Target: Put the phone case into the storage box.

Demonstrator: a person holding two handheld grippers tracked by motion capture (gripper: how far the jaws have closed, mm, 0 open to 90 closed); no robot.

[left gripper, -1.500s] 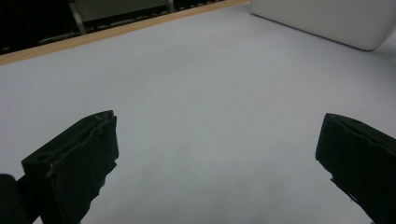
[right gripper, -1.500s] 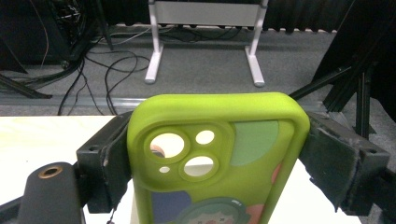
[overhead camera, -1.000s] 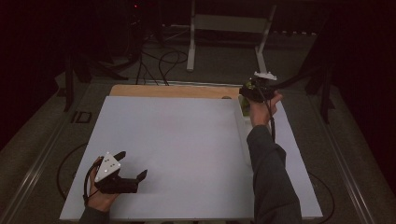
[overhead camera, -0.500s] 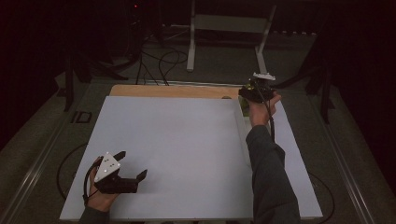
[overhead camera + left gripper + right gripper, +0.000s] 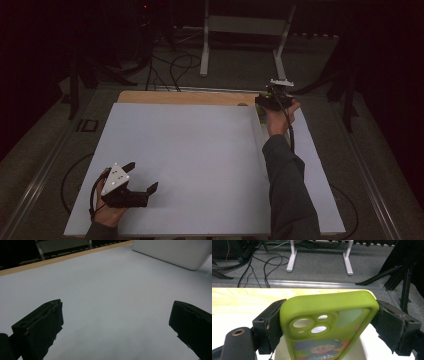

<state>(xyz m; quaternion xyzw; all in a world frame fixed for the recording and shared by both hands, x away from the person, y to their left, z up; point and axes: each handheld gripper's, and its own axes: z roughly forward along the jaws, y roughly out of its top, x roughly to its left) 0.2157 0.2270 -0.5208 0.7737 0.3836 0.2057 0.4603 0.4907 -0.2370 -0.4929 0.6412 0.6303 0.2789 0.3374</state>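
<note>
- Two jaws of the right gripper (image 5: 329, 327) clamp a green phone case (image 5: 328, 322) at the table's (image 5: 190, 150) one o'clock.
- Left gripper (image 5: 115, 327) rests released at seven o'clock.
- Next move, likely: carry the case clear, grip steady.

Bare white bench (image 5: 190, 150) lies ahead of the left tool (image 5: 142, 182); a white box (image 5: 175, 252), perhaps a tray, blocks the far right.

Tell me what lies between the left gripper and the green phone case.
Bare white table surface in the high view: nothing lies between the left gripper, jaws open, and the green phone case clamped in the right gripper.
</note>
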